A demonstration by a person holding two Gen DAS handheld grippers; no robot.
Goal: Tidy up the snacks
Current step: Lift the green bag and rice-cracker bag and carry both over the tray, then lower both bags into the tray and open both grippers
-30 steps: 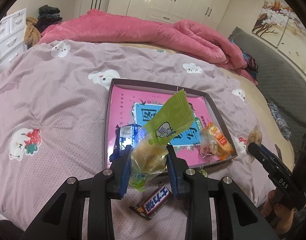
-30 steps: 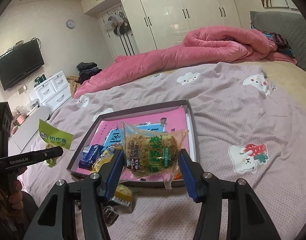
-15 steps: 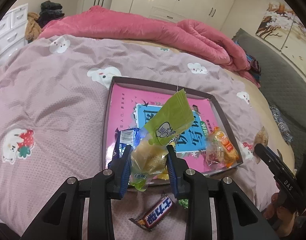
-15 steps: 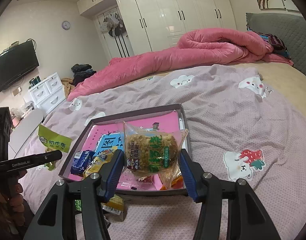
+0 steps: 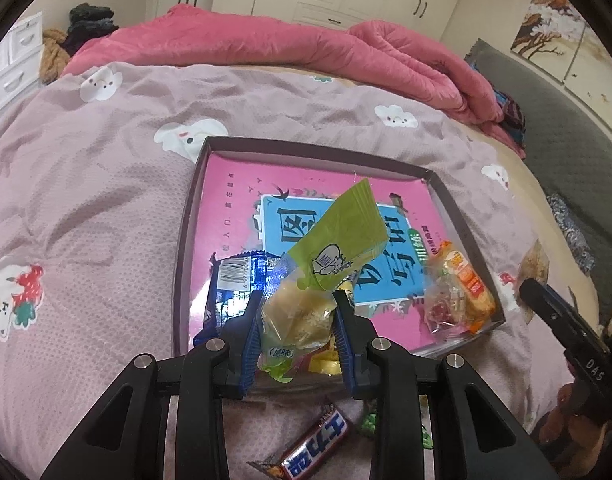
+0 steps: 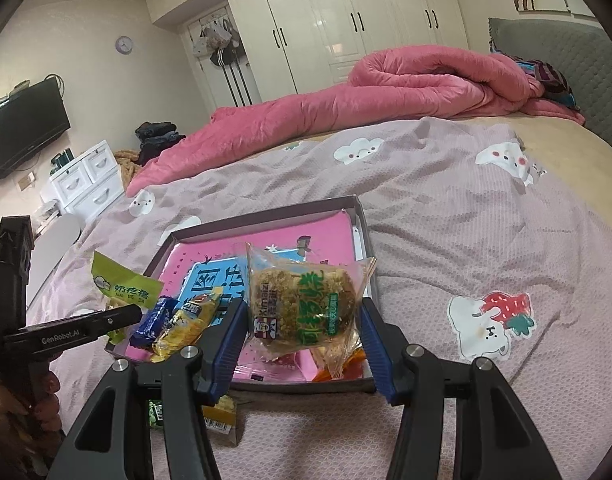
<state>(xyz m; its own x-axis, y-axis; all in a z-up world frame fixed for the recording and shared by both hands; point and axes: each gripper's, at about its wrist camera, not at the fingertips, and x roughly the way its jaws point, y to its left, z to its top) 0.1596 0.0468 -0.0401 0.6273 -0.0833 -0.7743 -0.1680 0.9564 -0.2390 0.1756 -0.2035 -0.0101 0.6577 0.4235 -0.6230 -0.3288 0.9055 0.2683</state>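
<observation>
So the whole thing sits on a bed [image 5: 86, 208] with a mauve cloud-print cover, and the landmark here is the box [image 5: 441, 196], a shallow dark-walled one with a pink and blue sheet on its floor. Beyond the box there's a rolled-up pink quilt [image 6: 385, 88].

The left gripper [image 5: 298, 320] hangs over the box's near wall, clamped on a green bag [image 5: 337, 248] whose clear lower half shows pale yellow snack; the green top sticks up over the box floor. The right gripper [image 6: 302, 320] is over the box's near right corner, and its blue pads [image 6: 371, 344] are pinched onto the wrapper edges of a cake pack [image 6: 302, 304], brownish with green writing, held upright.

Inside the box: a blue pack [image 5: 234, 276] in the near left corner, an orange pack [image 5: 457, 292] in the near right corner, and a yellow pack [image 6: 186, 320] just beside the blue one.

Outside, on the cover right in front of the box's near wall, lies a chocolate bar [image 5: 313, 440] and a small green candy [image 5: 367, 424].
</observation>
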